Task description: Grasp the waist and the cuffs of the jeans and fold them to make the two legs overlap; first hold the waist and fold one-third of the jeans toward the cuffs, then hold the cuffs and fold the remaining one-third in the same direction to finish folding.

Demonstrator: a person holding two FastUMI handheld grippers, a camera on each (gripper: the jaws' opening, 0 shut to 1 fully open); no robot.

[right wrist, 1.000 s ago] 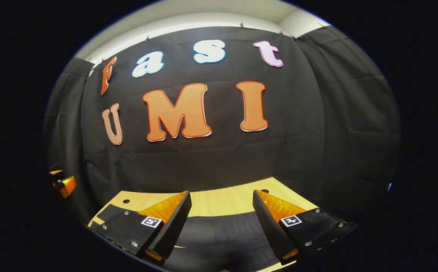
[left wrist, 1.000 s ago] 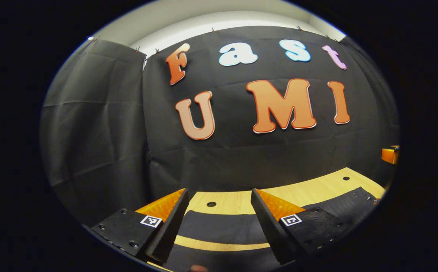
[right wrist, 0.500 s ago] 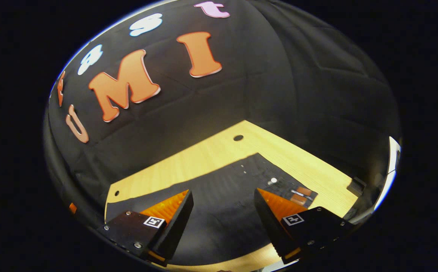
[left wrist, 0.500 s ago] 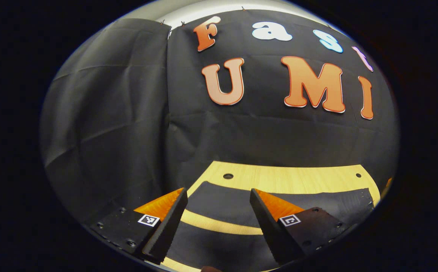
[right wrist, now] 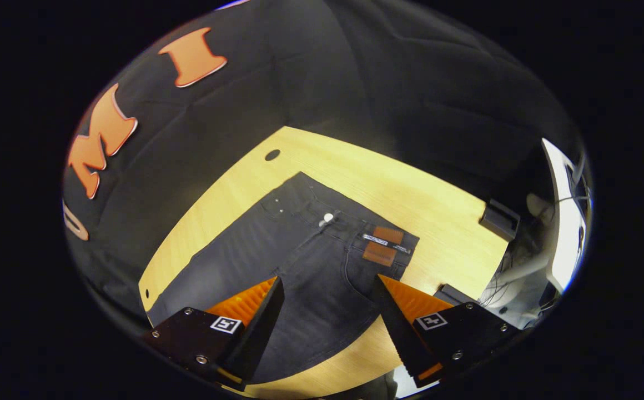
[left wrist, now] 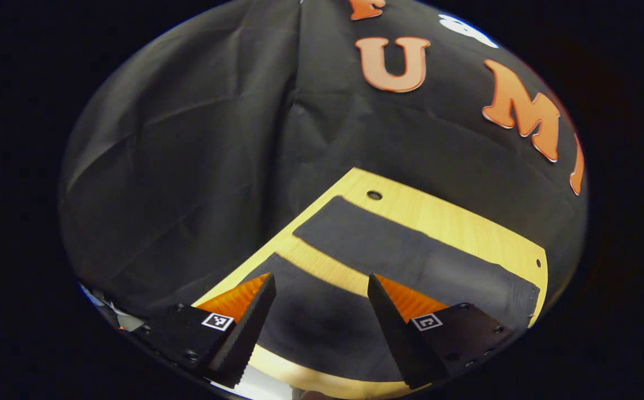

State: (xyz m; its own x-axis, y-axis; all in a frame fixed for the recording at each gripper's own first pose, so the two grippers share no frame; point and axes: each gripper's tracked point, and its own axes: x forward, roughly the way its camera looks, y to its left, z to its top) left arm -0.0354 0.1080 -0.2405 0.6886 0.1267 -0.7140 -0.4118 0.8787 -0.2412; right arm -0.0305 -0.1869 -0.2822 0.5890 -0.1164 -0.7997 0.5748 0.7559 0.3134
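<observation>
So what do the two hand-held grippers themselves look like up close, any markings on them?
Each hand-held gripper, left and right, has two wedge-shaped fingers tapering to points, with toothed inner edges and ribbed faces. Behind each finger sits a flat plate fixed with small screws, carrying a small square black-and-white marker. No cables or sleeves show.

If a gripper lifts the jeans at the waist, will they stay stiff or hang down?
The jeans lie flat and limp on the table, so they would probably droop. Two separate legs may swing apart.
</observation>
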